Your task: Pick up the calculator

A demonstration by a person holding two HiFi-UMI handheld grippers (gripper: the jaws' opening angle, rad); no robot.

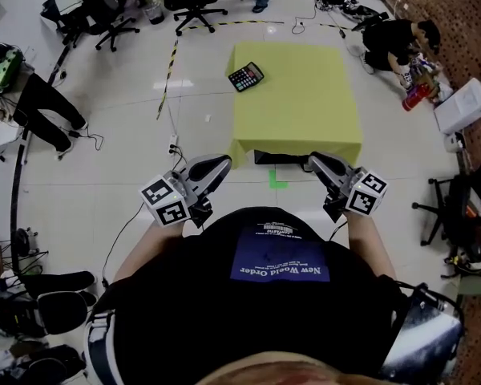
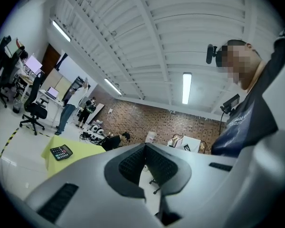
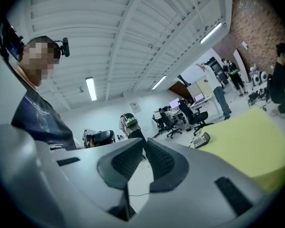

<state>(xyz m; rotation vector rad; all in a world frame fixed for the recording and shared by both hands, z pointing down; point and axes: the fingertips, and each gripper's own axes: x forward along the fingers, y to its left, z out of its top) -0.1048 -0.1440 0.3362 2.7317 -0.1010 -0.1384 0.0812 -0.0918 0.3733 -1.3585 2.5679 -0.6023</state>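
A black calculator [image 1: 246,77] lies near the far left corner of a low table draped in a yellow-green cloth [image 1: 305,111]. Both grippers are held level in front of my chest, short of the table's near edge. My left gripper [image 1: 219,165] is shut with nothing between its pads. My right gripper [image 1: 317,161] is shut and empty too. In the left gripper view the jaws [image 2: 143,148] meet, and the calculator [image 2: 61,152] shows far off at the left on the cloth [image 2: 88,148]. In the right gripper view, past the gripper [image 3: 143,144], the calculator [image 3: 202,140] sits at the cloth's [image 3: 249,141] far corner.
A green tape mark [image 1: 277,180] is on the floor before the table. A person crouches at the table's far right [image 1: 393,42], another bends over at the left [image 1: 44,99]. Office chairs [image 1: 196,2] stand beyond, with cables and striped tape [image 1: 170,62] on the floor.
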